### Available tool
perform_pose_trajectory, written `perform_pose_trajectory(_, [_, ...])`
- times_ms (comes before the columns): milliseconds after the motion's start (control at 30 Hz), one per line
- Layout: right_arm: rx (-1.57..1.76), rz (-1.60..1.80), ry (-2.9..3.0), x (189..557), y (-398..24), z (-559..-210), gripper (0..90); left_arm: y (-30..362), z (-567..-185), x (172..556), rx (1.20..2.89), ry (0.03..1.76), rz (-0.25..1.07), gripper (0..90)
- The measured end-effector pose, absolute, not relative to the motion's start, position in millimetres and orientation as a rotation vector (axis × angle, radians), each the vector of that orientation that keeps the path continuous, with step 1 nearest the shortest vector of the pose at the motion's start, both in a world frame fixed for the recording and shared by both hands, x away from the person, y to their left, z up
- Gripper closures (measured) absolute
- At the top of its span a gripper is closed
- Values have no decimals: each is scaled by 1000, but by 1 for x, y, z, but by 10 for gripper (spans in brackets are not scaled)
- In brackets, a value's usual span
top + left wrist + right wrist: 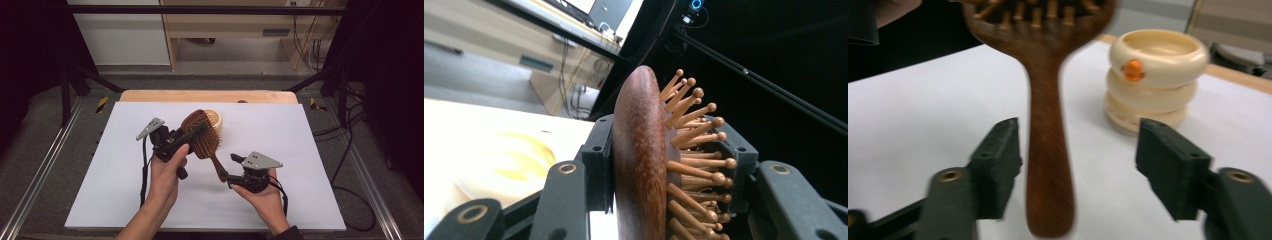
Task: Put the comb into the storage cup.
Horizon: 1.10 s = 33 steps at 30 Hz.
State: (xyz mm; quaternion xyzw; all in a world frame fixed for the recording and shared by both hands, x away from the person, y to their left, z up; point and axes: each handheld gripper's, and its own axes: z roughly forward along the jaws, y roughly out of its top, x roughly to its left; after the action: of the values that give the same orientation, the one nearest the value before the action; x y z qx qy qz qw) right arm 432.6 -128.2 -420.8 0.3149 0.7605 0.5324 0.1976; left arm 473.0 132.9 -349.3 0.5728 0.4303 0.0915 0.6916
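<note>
I saw the counter (125, 200) under its white sheet, the widest thing before me. Above its middle hung the dark reddish-brown wooden paddle hairbrush (202, 135) with pale wooden ball-tipped pins, lifted clear of the sheet, its oval head toward the far side and its slim handle pointing back at the person. From the left gripper view I looked along the brush's edge: smooth rounded back to one side, rows of pins sticking out to the other.

Just behind the brush head stood a cream-coloured round stacked container (1154, 80) with a small orange mark on its side, resting on the sheet.

The left hand-held gripper (187, 132) was clamped across the brush head, one pad flat against the wooden back (636, 165) and the other pressed in among the pins, carrying the brush.

The right hand-held gripper (227, 175) sat at the handle's end with its jaws spread apart. In the right gripper view the handle (1048, 165) stood between them, close to one pad and well apart from the other; I could not tell whether the nearer pad touched it. I read that one as released, gripping nothing.
</note>
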Motion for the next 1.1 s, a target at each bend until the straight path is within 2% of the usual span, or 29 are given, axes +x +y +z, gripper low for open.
perform_pose_trajectory(133, [930,1501,2039,433,-145,-419,193,141,-342,470,1285,954,246,518])
perform_pose_trajectory(167, [947,1496,2029,433,-148,-420,183,143,-340,469,1287,949,255,518])
perform_pose_trajectory(400, [967,1439,1942,437,-162,-423,149,147,-329,467,1281,934,280,518])
perform_pose_trajectory(600, [1025,1438,1930,432,-178,-422,82,149,-317,468,1293,925,316,518])
perform_pose_trajectory(933, [1114,1396,1845,414,-216,-428,68,149,-281,482,1310,919,395,517])
perform_pose_trajectory(1100, [1118,1392,1845,416,-217,-431,64,143,-265,494,1312,900,449,516])
